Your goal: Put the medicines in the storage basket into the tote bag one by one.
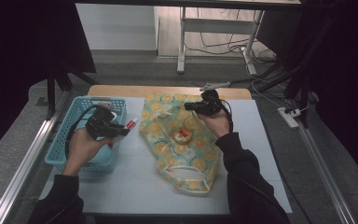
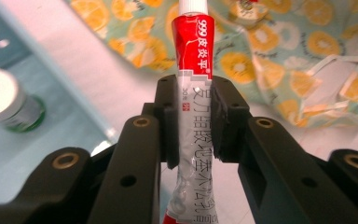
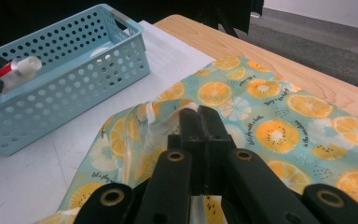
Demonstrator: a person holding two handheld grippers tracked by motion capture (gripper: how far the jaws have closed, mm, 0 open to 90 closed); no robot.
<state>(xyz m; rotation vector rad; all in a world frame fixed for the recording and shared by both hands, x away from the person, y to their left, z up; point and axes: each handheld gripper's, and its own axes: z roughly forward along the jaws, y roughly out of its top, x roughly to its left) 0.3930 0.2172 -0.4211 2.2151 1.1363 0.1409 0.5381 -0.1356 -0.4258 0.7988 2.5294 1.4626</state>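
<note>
The counter [image 1: 135, 186] carries a white mat, and across its middle lies the fruit-print drawstring bag [image 1: 186, 140], patterned with orange slices on pale green, its mouth and white cord toward six o'clock. At nine o'clock of the bag stands the light blue perforated basket [image 1: 77, 112]. A small round tin [image 1: 182, 135] rests on the bag's cloth near its centre. Inside the basket the left gripper view shows a small jar with a white lid [image 2: 2, 98] waiting.

The left gripper [image 1: 121, 131] is pinching a red-and-white ointment tube [image 2: 194, 93] across its middle, cap pointing toward three o'clock, held above the basket's near-right rim and the mat, just short of the bag. The right gripper [image 1: 189, 106], at twelve o'clock of the bag, has its jaws pressed together on a fold of the cloth, lifting the upper edge.

By the look of it, the packing is partway: the tube is out of the basket but not yet in the bag, whose opening looks hardly spread; the jar is left to move.
</note>
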